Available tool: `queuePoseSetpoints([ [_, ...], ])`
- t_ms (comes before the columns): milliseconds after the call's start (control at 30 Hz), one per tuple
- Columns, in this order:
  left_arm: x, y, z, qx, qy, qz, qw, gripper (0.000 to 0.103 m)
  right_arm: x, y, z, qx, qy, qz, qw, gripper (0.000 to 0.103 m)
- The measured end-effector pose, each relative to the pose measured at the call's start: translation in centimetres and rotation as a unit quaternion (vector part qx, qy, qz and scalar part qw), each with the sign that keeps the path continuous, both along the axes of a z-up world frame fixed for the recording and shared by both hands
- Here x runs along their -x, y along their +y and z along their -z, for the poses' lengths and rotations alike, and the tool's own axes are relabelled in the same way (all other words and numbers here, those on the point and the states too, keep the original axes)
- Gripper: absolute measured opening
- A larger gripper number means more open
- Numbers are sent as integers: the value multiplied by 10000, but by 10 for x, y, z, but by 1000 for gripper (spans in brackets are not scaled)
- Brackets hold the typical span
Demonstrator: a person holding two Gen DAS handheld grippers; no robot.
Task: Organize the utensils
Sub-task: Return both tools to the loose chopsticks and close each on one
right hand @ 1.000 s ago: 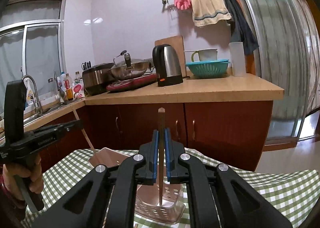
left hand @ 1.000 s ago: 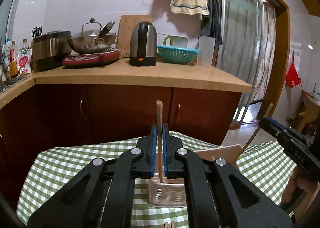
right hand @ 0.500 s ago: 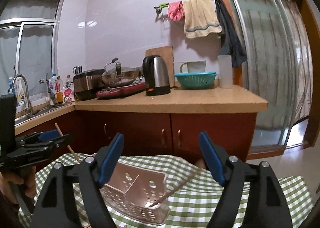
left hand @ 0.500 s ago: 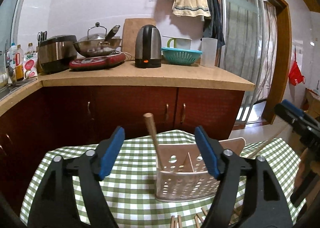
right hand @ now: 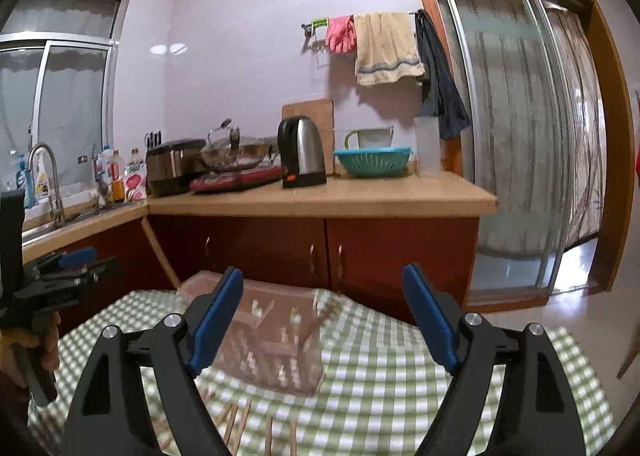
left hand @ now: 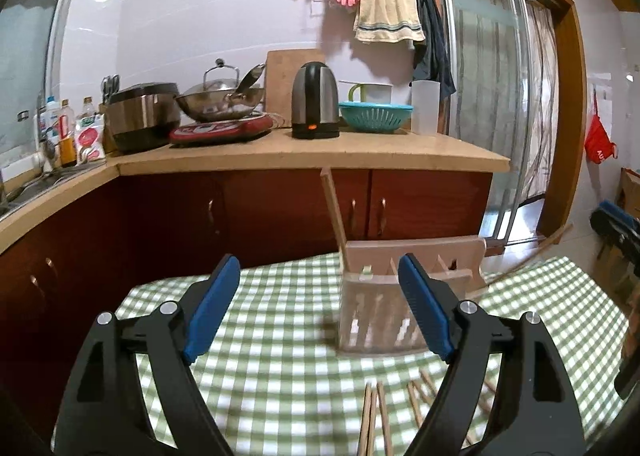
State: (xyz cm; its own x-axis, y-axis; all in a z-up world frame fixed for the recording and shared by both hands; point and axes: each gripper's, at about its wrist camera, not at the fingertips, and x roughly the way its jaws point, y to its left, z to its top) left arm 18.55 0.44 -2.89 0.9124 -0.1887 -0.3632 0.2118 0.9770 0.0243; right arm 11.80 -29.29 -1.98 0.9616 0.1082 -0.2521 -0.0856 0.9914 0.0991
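Note:
A clear plastic utensil holder stands on the green checked tablecloth; it also shows in the right wrist view. A wooden chopstick leans in its left compartment, and another leans out to the right. Several loose chopsticks lie on the cloth in front. My left gripper is open and empty, above the cloth just left of the holder. My right gripper is open and empty, above and in front of the holder.
Behind the table is a counter with dark red cabinets, a kettle, a wok, a rice cooker and a teal colander. A sliding glass door is on the right. The sink is on the left.
Both grippers opened and let go of their chopsticks, which now stand in the holder. Both grippers have drawn back and up from the holder.

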Motion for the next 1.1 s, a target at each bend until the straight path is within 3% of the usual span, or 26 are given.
queuePoseSetpoints([
  [200, 40, 17, 36, 141, 338, -145, 9992, 79, 49, 1, 49, 57, 400, 32, 9992, 78],
  [433, 76, 29, 77, 114, 741, -306, 9967, 74, 87, -3, 108, -42, 1060, -29, 9944, 54],
  [567, 97, 34, 98, 31, 916, -381, 9951, 70, 100, -3, 134, -70, 1336, -152, 9909, 49],
  [800, 121, 38, 126, -169, 1184, -462, 9917, 63, 115, 4, 164, -109, 1656, -429, 9852, 34],
  [1100, 136, 39, 144, -287, 1450, -450, 9880, 55, 115, 3, 175, -108, 1893, -421, 9810, 8],
])
